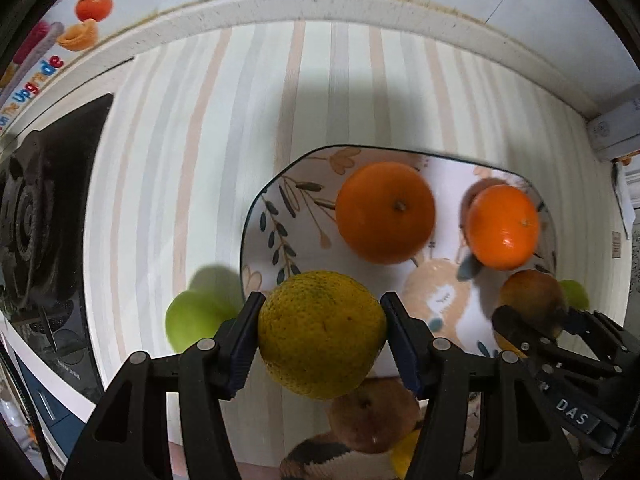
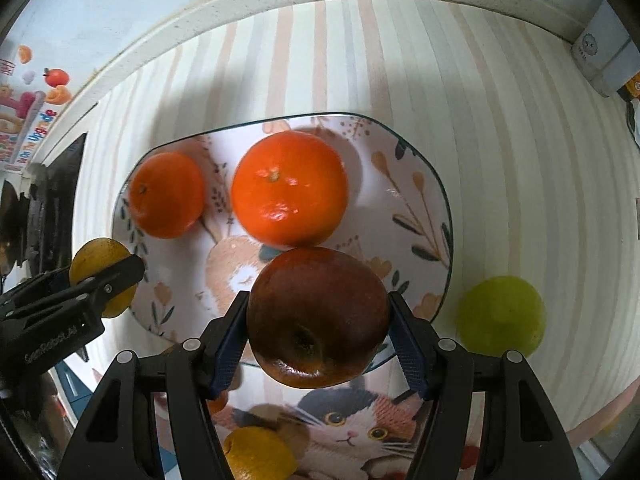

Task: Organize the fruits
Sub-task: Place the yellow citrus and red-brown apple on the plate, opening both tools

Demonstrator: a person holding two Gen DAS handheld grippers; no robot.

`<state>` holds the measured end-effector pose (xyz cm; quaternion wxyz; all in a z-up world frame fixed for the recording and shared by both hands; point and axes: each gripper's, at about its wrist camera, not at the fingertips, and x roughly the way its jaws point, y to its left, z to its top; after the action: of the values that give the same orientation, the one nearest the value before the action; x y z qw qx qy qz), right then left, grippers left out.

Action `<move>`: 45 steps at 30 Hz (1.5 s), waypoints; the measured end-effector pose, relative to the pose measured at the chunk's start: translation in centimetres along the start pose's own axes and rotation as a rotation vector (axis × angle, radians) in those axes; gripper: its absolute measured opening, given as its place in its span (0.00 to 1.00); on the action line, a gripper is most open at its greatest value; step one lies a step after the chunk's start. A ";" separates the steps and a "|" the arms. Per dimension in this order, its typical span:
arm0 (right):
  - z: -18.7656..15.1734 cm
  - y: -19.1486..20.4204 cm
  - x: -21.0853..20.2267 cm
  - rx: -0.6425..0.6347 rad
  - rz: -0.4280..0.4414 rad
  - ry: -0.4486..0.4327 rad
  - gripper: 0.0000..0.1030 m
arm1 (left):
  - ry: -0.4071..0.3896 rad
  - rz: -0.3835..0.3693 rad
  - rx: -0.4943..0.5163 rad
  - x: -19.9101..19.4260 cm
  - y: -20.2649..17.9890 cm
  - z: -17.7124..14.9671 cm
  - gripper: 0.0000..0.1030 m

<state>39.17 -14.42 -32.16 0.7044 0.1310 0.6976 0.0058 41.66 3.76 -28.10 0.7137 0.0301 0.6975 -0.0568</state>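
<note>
My left gripper [image 1: 322, 324] is shut on a yellow-green citrus [image 1: 320, 332] and holds it over the near left edge of a patterned plate [image 1: 264, 216]. My right gripper [image 2: 318, 320] is shut on a dark red apple [image 2: 318, 316] over the plate's near edge [image 2: 432, 184]. Two oranges [image 1: 385, 212] [image 1: 503, 227] lie on the plate; they also show in the right wrist view [image 2: 289, 188] [image 2: 167, 195]. A green fruit [image 1: 192, 318] lies on the striped cloth left of the plate. Another green fruit [image 2: 502, 316] lies right of the plate.
A cat-print mat [image 2: 360, 428] lies in front of the plate with a yellow fruit [image 2: 256, 454] on it. A brown fruit [image 1: 372, 420] lies below the left gripper. A black stove burner [image 1: 32, 216] stands at left. A white box [image 2: 604, 56] stands at the back right by the wall.
</note>
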 end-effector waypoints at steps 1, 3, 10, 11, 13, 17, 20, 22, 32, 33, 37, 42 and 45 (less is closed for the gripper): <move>0.1 -0.1 0.2 -0.001 -0.004 0.003 0.67 | 0.007 0.001 -0.002 0.3 0.1 0.1 0.55; 0.2 -0.3 0.5 0.003 -0.001 0.012 0.67 | 0.023 0.002 -0.001 1.0 0.1 0.2 0.55; 0.5 -0.7 0.9 0.014 0.002 0.022 0.67 | 0.074 0.006 0.009 2.8 -0.2 0.0 0.55; 0.6 -0.8 0.9 0.016 0.005 0.025 0.68 | 0.070 0.006 0.010 2.8 -0.3 -0.1 0.55; 0.6 -1.1 0.6 0.021 0.014 0.020 0.72 | 0.063 0.011 0.011 2.7 -0.3 -0.2 0.55; 0.5 -1.4 -0.7 0.018 0.016 0.004 0.81 | 0.021 0.011 0.016 2.1 -0.3 -0.4 0.69; 0.2 -1.4 -1.7 0.007 0.004 -0.006 0.90 | 0.001 0.011 0.017 1.4 -0.1 -0.2 0.87; -0.3 -1.4 -2.4 0.003 -0.013 -0.011 0.91 | -0.005 0.000 0.007 1.0 0.2 -0.6 0.87; -3.6 -1.4 -5.6 -0.044 -0.073 -0.060 0.91 | -0.059 0.024 -0.002 -2.3 0.3 -3.0 0.87; -3.9 -1.4 -6.0 -0.045 -0.075 -0.064 0.91 | -0.064 0.025 -0.001 -2.5 -0.1 -3.3 0.87; -5.1 -1.3 -7.5 -0.052 -0.080 -0.084 0.91 | -0.110 0.035 0.005 -4.9 -1.0 -5.2 0.87; -6.9 -1.1 -10.1 -0.072 -0.074 -0.113 0.91 | -0.169 0.030 0.016 -7.7 -1.9 -7.3 0.87; -8.1 -0.8 -11.8 -0.083 -0.068 -0.134 0.91 | -0.189 0.021 0.028 -9.0 -2.2 -8.4 0.87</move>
<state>30.78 -16.01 -20.68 0.7541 0.0778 0.6521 0.0019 32.88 2.94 -19.20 0.7764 0.0418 0.6259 -0.0615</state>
